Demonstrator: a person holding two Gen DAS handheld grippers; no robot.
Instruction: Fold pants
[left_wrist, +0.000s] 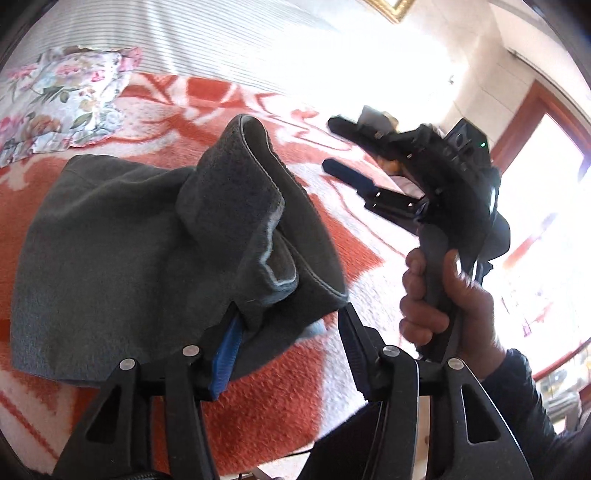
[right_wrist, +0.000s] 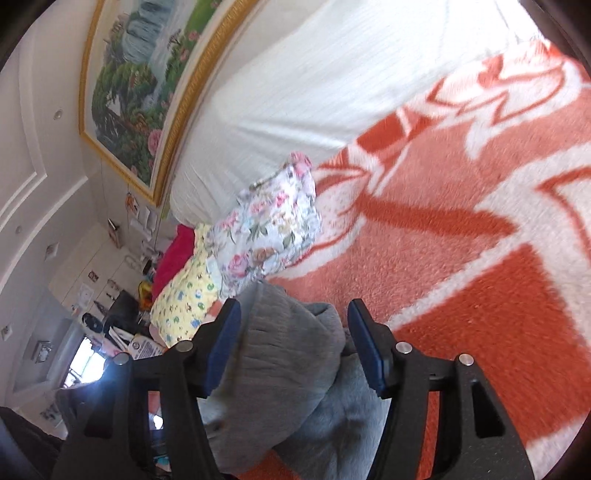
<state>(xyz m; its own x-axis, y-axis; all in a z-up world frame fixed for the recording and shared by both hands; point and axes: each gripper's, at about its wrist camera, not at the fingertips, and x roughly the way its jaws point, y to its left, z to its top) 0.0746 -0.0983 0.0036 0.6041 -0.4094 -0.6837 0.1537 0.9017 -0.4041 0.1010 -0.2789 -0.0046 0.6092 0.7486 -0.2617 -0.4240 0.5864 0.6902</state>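
Grey pants (left_wrist: 122, 236) lie bunched on the orange blanket (left_wrist: 280, 417).
Left gripper (left_wrist: 286, 332) and right gripper (right_wrist: 293, 332) both stand apart at the pants, cloth between the fingers, unpinched.

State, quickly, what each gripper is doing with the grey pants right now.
Left gripper: open, grey pants between its fingers, not pinched.
Right gripper: open, pants fabric between the fingers, not gripped.

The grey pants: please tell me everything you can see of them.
The grey fleece pants lie folded into a thick bundle on the orange and white patterned blanket. The fabric looks soft and fuzzy, with a paler inner side at a turned-over hem. One fold stands up loosely. They lie between the open fingers of the left gripper.
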